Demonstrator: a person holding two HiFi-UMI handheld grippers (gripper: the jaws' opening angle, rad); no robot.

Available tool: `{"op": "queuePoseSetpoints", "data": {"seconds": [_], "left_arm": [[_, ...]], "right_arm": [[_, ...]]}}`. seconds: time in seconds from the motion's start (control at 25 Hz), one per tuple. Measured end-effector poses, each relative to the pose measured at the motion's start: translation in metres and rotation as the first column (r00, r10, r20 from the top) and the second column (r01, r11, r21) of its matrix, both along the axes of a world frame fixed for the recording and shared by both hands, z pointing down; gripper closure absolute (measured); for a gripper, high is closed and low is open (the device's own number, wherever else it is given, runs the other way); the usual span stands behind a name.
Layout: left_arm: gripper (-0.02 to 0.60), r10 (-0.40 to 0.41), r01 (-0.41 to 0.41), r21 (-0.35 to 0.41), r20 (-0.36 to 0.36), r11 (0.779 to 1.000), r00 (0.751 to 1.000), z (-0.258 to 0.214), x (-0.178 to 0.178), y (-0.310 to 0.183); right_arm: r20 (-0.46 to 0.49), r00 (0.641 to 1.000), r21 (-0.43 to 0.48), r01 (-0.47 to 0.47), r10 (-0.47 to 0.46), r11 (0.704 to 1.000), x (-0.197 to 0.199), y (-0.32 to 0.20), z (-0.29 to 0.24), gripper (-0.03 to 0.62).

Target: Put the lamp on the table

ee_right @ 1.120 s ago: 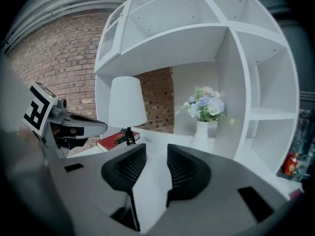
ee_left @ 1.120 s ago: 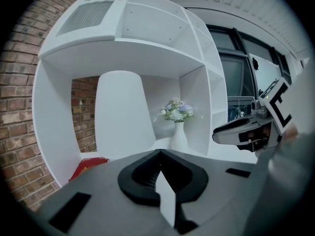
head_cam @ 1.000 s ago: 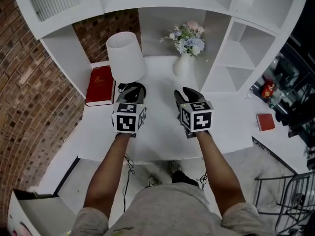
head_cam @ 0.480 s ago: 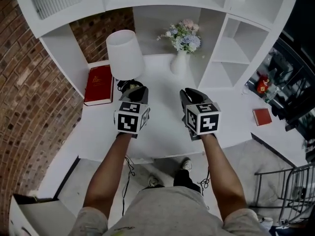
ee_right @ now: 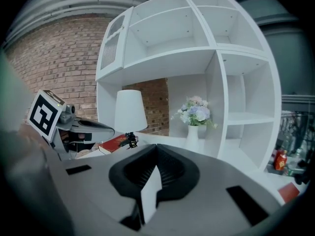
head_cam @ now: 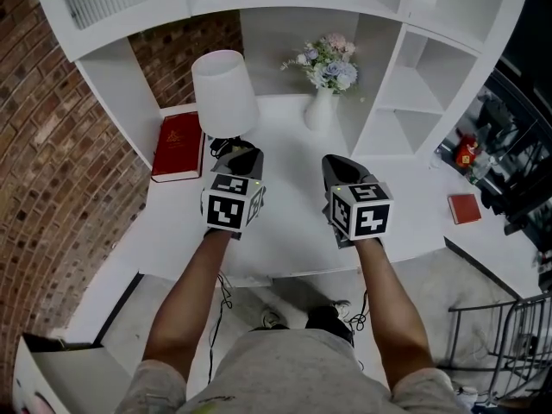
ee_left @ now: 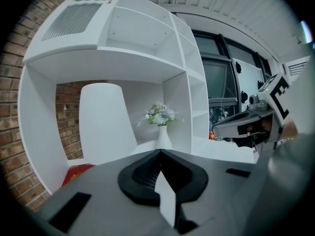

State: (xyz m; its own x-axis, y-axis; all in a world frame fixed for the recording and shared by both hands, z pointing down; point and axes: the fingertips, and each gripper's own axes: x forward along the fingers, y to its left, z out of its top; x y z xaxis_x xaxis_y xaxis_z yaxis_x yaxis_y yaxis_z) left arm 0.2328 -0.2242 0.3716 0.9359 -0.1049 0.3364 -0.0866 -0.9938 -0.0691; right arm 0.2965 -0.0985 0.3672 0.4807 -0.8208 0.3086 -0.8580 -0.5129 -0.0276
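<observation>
The lamp (head_cam: 224, 93), with a white cone shade, stands upright at the back left of the white table (head_cam: 285, 222); it also shows in the left gripper view (ee_left: 106, 122) and the right gripper view (ee_right: 130, 111). Its dark base is mostly hidden behind my left gripper (head_cam: 244, 152), which hovers just in front of it, shut and empty (ee_left: 160, 151). My right gripper (head_cam: 339, 162) hangs over the table's middle, apart from the lamp. Its jaws (ee_right: 156, 147) have just been closing and now meet with nothing between them.
A red book (head_cam: 178, 147) lies left of the lamp. A white vase of flowers (head_cam: 321, 110) stands at the back centre. White shelving (head_cam: 405, 102) rises behind and to the right, with a brick wall (head_cam: 52, 171) at left and a small red object (head_cam: 464, 208) at far right.
The right gripper's jaws, spread a second ago, have come together. Both hands have drifted slightly to the right over the table. The lamp has not moved.
</observation>
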Motion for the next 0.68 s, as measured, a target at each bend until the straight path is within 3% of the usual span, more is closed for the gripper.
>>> {"op": "queuePoseSetpoints", "data": {"seconds": [0.68], "left_arm": [[0.588, 0.009, -0.009, 0.008, 0.002, 1.000, 1.000, 0.0007, -0.0026, 0.0017]], "right_arm": [[-0.015, 1.000, 0.021, -0.008, 0.008, 1.000, -0.0048, 0.0043, -0.0029, 0.591]]}}
